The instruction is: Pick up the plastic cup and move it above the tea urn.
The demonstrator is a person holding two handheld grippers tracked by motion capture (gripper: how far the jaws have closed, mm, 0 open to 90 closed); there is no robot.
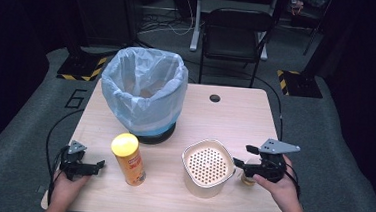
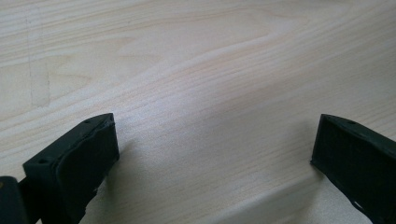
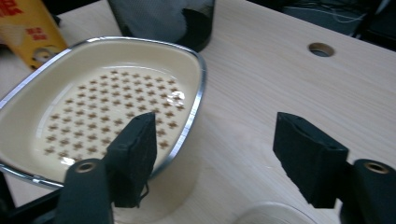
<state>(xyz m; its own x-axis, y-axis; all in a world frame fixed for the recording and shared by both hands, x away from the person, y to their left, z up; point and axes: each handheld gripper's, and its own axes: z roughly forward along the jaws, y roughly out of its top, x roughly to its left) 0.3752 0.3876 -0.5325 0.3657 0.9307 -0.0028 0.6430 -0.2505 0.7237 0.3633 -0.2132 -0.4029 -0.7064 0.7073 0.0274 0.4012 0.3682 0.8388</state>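
A cream container with a perforated insert (image 1: 207,167) stands at the front middle of the wooden table (image 1: 235,119). Just right of it my right gripper (image 1: 241,156) hovers, jaws pointing left toward its rim. In the right gripper view the gripper (image 3: 219,140) is open with bare table between the pads, the container (image 3: 98,112) lying at the left. A small round rim (image 3: 275,214) shows below the jaws. My left gripper (image 1: 99,165) rests low at the front left, open over bare wood (image 2: 215,140). A yellow-lidded tall can (image 1: 128,159) stands to its right.
A bin lined with a pale blue bag (image 1: 144,94) stands at the back left of the table. A cable hole (image 1: 214,98) lies at the back middle. A dark chair (image 1: 233,34) stands beyond the far edge. Cables trail off the left side.
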